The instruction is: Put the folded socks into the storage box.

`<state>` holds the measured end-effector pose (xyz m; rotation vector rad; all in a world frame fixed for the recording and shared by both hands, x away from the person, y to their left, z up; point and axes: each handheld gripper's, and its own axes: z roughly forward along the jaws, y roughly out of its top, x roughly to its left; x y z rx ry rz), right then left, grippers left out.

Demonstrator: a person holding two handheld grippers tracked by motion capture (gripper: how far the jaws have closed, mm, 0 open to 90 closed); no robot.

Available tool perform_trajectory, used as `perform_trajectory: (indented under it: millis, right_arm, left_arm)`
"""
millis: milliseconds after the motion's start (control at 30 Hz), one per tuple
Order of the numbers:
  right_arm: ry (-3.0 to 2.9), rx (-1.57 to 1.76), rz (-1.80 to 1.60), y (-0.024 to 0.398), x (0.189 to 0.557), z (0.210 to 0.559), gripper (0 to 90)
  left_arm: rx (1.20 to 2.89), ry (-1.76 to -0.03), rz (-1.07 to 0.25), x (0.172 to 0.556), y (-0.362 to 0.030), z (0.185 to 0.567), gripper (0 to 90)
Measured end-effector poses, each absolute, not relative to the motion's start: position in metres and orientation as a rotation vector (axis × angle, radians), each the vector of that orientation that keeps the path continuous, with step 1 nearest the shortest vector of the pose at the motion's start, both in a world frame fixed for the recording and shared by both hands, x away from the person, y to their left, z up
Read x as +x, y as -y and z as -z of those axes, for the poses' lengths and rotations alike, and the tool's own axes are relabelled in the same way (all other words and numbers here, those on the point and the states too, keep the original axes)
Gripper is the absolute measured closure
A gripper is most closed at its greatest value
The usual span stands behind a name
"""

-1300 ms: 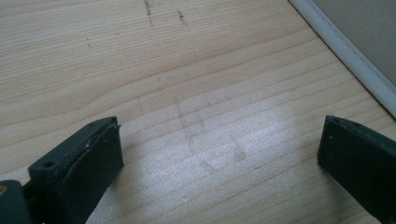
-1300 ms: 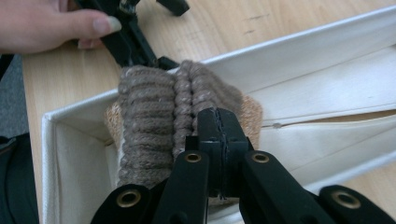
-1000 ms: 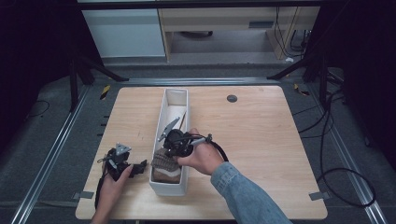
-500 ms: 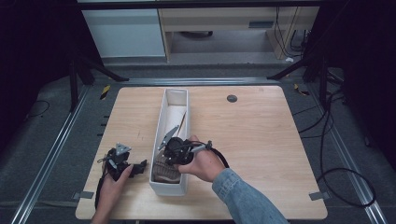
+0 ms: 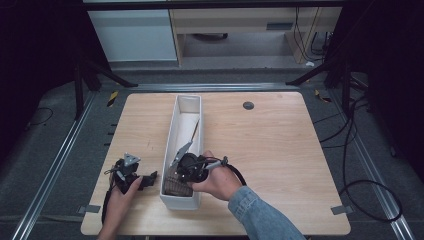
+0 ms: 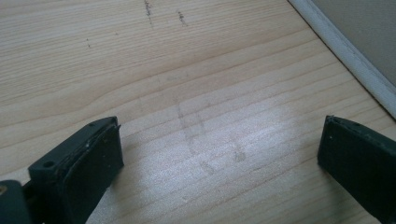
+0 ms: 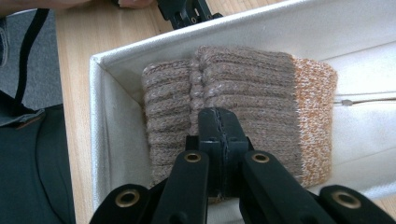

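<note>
One folded brown knit sock (image 7: pixel 238 102), at the near end of the white bin (image 5: pixel 172 145), directly beneath the right claw (image 7: pixel 218 126), pressed together; left claw (image 6: pixel 219 154) spread over bare table (image 6: pixel 187 56).

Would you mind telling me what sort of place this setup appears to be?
Probably a lab recording station: a wooden table on a metal-rail frame, loose cables on grey carpet, and a white bin holding a folded knit sock.

Small dark round disc (image 5: pixel 248 105) near the table's (image 5: pixel 280 150) far edge, right of centre; faint pencil marks (image 6: pixel 163 11) on the wood.
</note>
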<state>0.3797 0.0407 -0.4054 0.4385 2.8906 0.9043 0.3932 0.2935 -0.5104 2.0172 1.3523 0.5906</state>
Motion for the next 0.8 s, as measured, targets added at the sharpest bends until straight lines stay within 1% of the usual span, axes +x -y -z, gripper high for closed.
perform_trajectory:
  millis: [800]
  right_arm:
    - [-2.914,0.442,-0.833,-0.050,0.378,0.419,90.0]
  left_arm:
    - [2.019,-1.350,-0.592,0.393,-0.294,0.510,0.0]
